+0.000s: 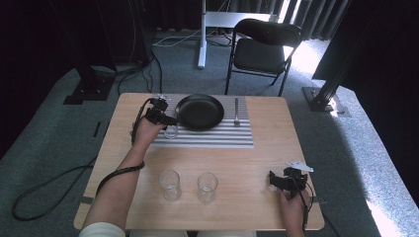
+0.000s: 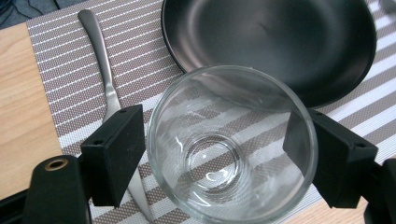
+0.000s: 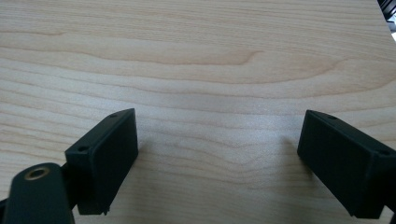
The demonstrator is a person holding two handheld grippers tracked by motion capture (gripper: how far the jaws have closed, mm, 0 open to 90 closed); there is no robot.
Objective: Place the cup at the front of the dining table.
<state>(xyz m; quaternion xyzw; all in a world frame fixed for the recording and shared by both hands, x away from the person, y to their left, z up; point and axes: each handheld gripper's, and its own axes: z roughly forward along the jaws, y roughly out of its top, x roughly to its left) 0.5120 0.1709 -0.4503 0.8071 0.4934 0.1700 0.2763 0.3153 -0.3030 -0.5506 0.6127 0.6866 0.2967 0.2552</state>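
Note:
A clear empty glass [image 2: 219, 154] stands upright on the striped placemat [image 2: 60, 79], just in front of the black plate [image 2: 271, 42]. My left gripper [image 2: 214, 156] has one jaw against each side of the glass. From above, the left gripper [image 1: 169, 124] and the glass [image 1: 171, 132] sit at the plate's [image 1: 200, 111] near-left edge. A metal utensil handle [image 2: 100, 56] lies on the mat left of the glass. My right gripper [image 3: 217, 154] hovers open over bare wood, at the table's near right [image 1: 273, 178].
Two more empty glasses [image 1: 170, 185] [image 1: 207, 186] stand near the front edge of the wooden table [image 1: 276, 143]. A fork [image 1: 236, 111] lies on the placemat [image 1: 222, 137] right of the plate. A black chair [image 1: 264, 47] stands beyond the table.

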